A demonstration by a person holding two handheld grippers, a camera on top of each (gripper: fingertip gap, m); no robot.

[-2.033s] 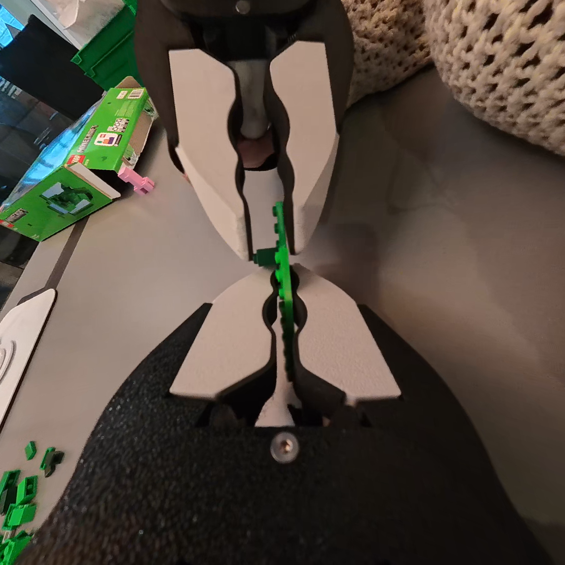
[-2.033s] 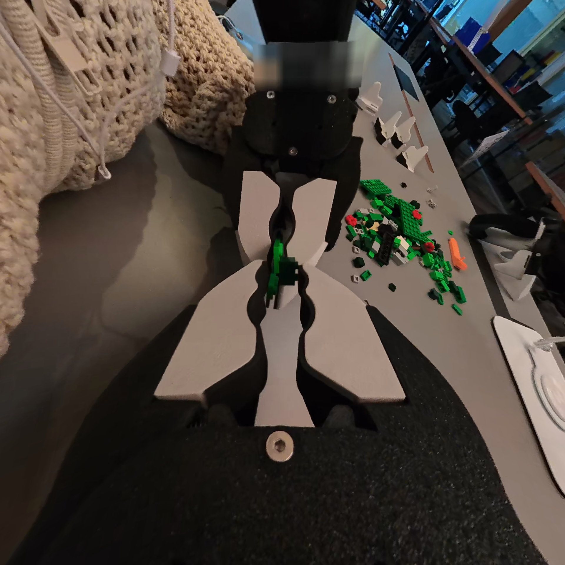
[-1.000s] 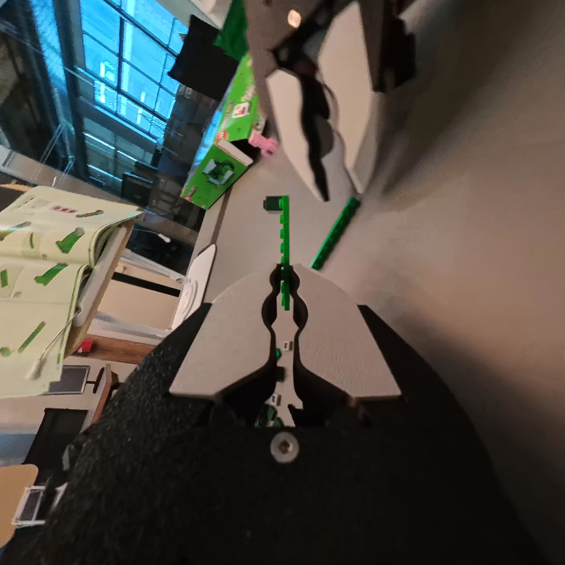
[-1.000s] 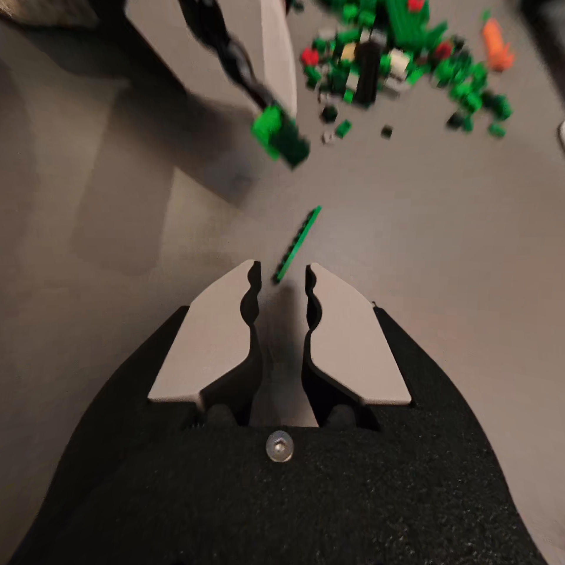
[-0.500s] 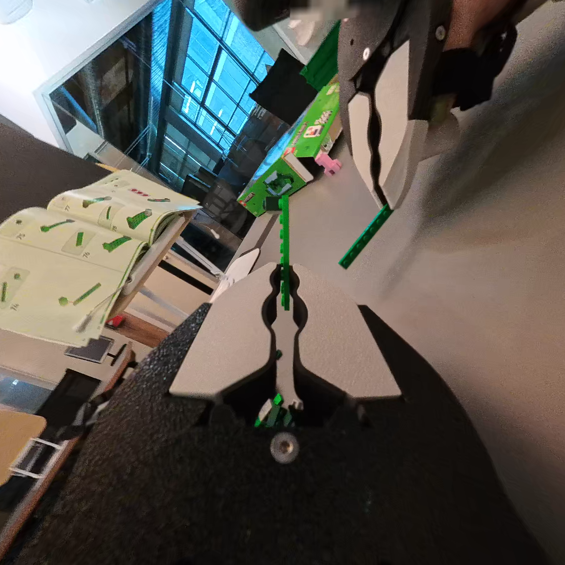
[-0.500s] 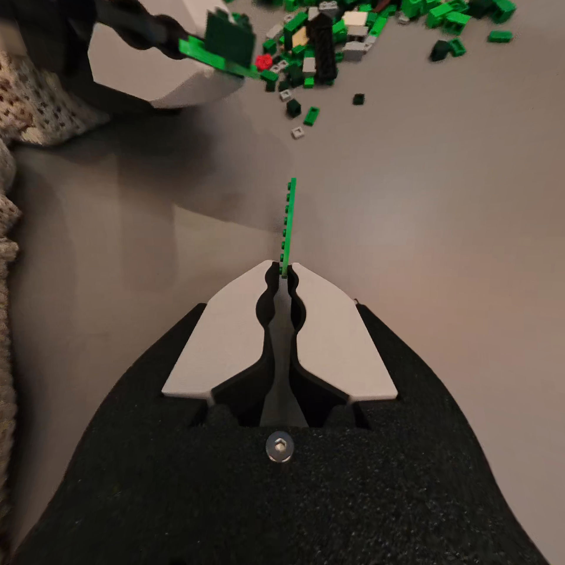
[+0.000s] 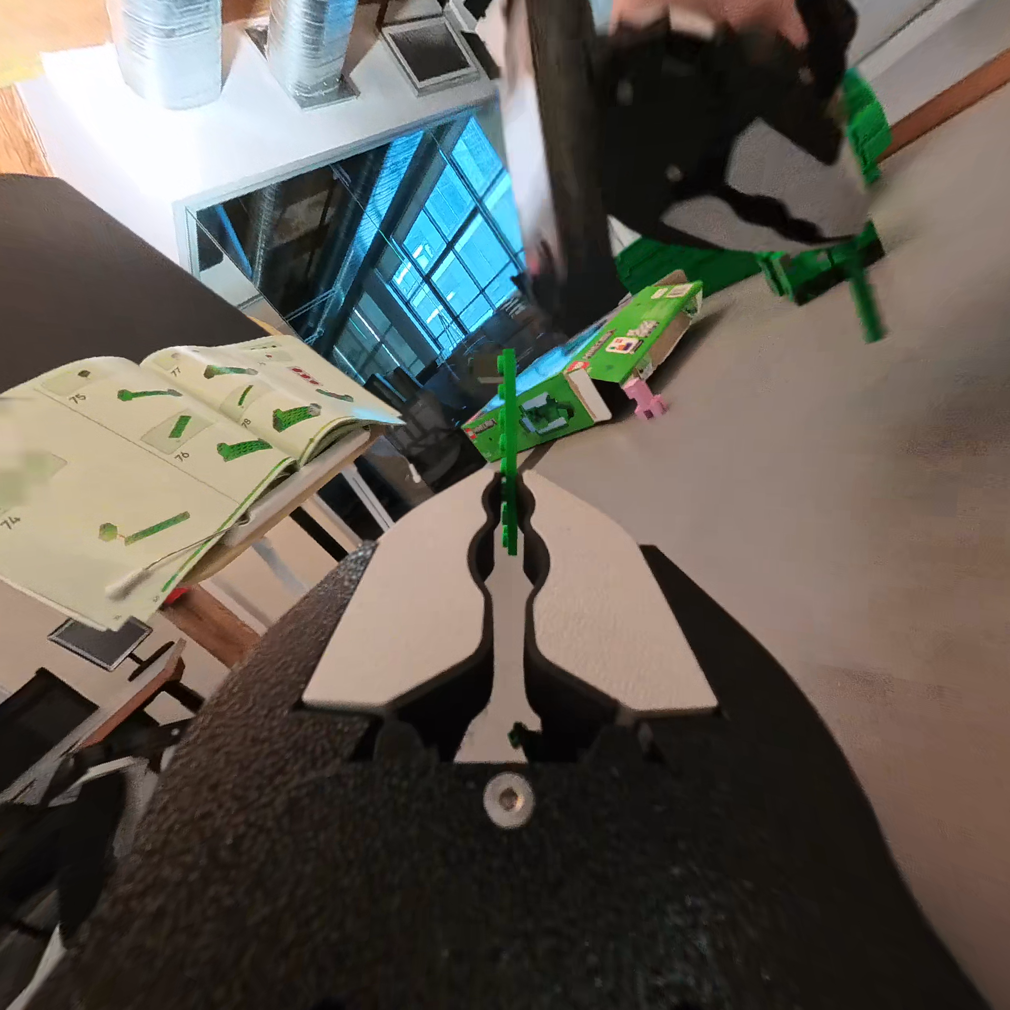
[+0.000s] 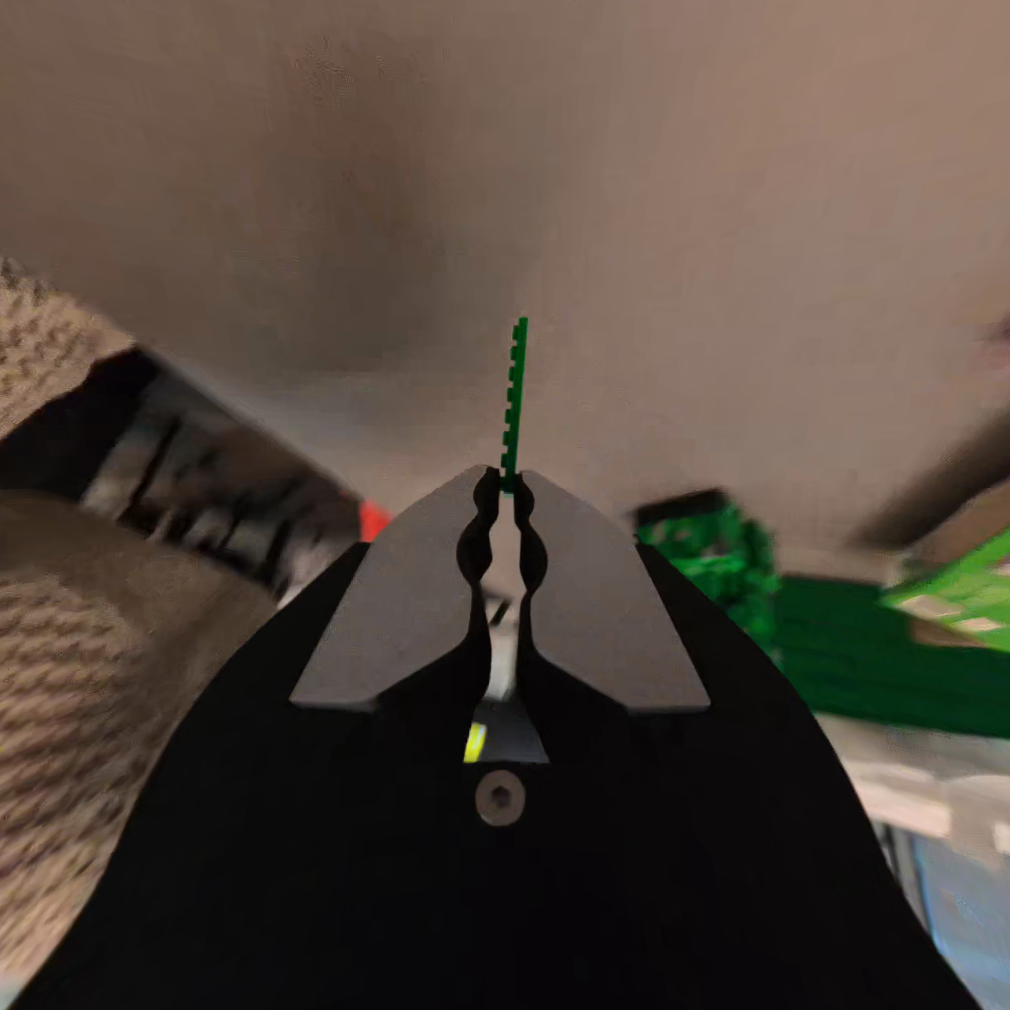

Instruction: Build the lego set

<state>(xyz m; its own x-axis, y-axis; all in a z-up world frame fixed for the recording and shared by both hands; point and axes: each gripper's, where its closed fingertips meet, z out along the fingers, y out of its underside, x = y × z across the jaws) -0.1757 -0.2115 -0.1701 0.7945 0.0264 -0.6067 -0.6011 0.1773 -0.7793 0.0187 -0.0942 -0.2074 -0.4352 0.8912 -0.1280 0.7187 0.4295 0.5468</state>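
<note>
Left gripper (image 7: 509, 483) clamping a long green plate (image 7: 508, 415) edge-on at frame centre, box (image 7: 590, 371) lying beyond. Right gripper (image 8: 508, 481) pinching a thin green strip (image 8: 516, 393) jutting upward, mid-frame.

background around the work table

an open instruction booklet (image 7: 164, 459) rests tilted on a stand at the left, its pale green pages facing up. behind it a large window (image 7: 415, 284) shows blue panes, with two silver ducts (image 7: 169, 43) above. a green cardboard box (image 7: 590, 377) lies on its side on the grey table (image 7: 765, 519). in the right wrist view, a beige knitted sleeve (image 8: 60, 628) fills the left side.
</note>
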